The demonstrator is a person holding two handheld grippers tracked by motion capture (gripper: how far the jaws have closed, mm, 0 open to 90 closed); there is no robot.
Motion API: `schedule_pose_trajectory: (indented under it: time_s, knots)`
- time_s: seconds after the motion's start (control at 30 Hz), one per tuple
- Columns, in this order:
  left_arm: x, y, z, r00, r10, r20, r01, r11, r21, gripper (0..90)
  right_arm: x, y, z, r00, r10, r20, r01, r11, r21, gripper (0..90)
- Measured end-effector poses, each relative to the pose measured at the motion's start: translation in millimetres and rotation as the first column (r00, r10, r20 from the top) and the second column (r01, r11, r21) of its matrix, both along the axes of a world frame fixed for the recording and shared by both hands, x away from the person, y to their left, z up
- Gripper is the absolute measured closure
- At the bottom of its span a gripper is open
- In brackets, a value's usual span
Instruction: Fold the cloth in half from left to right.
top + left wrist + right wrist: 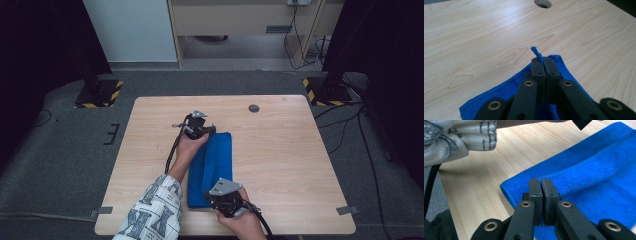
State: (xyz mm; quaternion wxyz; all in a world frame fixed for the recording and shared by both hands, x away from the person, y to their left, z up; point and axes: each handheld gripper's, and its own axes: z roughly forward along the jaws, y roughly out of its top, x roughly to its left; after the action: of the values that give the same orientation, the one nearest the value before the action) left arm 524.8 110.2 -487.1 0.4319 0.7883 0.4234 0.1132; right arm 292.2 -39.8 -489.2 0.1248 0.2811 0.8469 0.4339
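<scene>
A blue towel lies folded lengthwise in the middle of the wooden table. My left gripper is at the towel's far end. In the left gripper view its jaws are shut on a corner of the towel, and a blue tuft sticks out past the tips. My right gripper is at the near end. Its jaws are shut on a raised fold at the towel's edge.
A round cable hole sits in the table's far right part, also seen as the hole ahead of the left gripper. A patterned sleeve crosses the near left. Two stand bases with yellow-black tape flank the far side.
</scene>
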Motion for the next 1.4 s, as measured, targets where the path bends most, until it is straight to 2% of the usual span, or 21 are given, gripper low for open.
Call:
schedule_pose_trajectory:
  time_s: [0.1,0.17,0.37,0.67,0.87,0.93,0.97,1.0,1.07,1.13,1.23,1.3,1.4]
  knots:
    - [-1.3,-4.1,2.0,1.0000,0.005,-0.002,-0.005,1.0000,0.004,88.4,-0.1,-5.7,2.0,1.0000,-0.005,0.006,0.005,1.0000,-0.002,88.0]
    - [-0.3,-5.5,0.4,0.9998,0.011,-0.018,-0.011,0.9999,0.005,88.4,-0.3,-9.0,1.1,1.0000,-0.007,0.002,0.007,1.0000,-0.005,87.9]
    - [1.9,-12.0,-7.4,0.9993,0.013,-0.034,-0.013,0.9998,0.013,88.4,-2.4,-10.0,-4.2,1.0000,0.007,-0.007,-0.007,0.9999,-0.010,87.9]
    - [3.0,-23.6,-8.6,0.9994,0.020,-0.027,-0.020,0.9997,0.013,88.4,-2.0,-21.1,-6.1,0.9998,-0.014,-0.016,0.014,0.9999,-0.007,87.9]
    - [4.7,-27.4,-13.8,0.9984,0.024,-0.051,-0.022,0.9990,0.039,88.1,-1.9,-24.7,-10.2,0.9993,-0.012,-0.036,0.012,0.9999,-0.012,87.5]
    - [5.4,-27.6,-15.3,0.9981,0.023,-0.057,-0.022,0.9997,0.011,85.6,-1.6,-25.1,-11.3,0.9990,-0.012,-0.042,0.012,0.9998,-0.015,86.9]
    - [5.1,-28.4,-15.6,0.9983,0.026,-0.053,-0.025,0.9996,0.014,82.8,-1.4,-25.8,-11.4,0.9990,-0.011,-0.043,0.011,0.9998,-0.016,85.5]
    - [4.7,-29.6,-15.8,0.9987,0.024,-0.044,-0.023,0.9995,0.022,80.2,-1.2,-26.7,-11.5,0.9989,-0.014,-0.045,0.014,0.9998,-0.015,83.8]
    - [4.3,-30.8,-15.7,0.9992,0.020,-0.034,-0.019,0.9996,0.020,73.2,-0.5,-28.5,-12.1,0.9983,-0.017,-0.056,0.016,0.9998,-0.011,74.9]
    - [3.6,-31.4,-14.5,0.9995,0.018,-0.026,-0.017,0.9998,0.008,64.0,0.4,-30.2,-12.6,0.9978,-0.033,-0.057,0.032,0.9993,-0.018,59.8]
    - [2.0,-32.1,-12.3,0.9998,0.014,-0.015,-0.013,0.9998,0.016,47.3,1.9,-34.5,-13.1,0.9970,-0.051,-0.058,0.049,0.9982,-0.034,44.6]
    - [1.5,-29.5,-9.4,0.9999,0.013,-0.009,-0.013,0.9999,0.010,39.3,3.9,-37.4,-13.9,0.9963,-0.063,-0.059,0.060,0.9972,-0.045,35.6]
    - [0.5,-22.8,-2.7,0.9999,0.015,0.006,-0.015,0.9999,-0.003,34.1,7.1,-42.5,-13.1,0.9947,-0.095,-0.038,0.094,0.9946,-0.045,25.8]
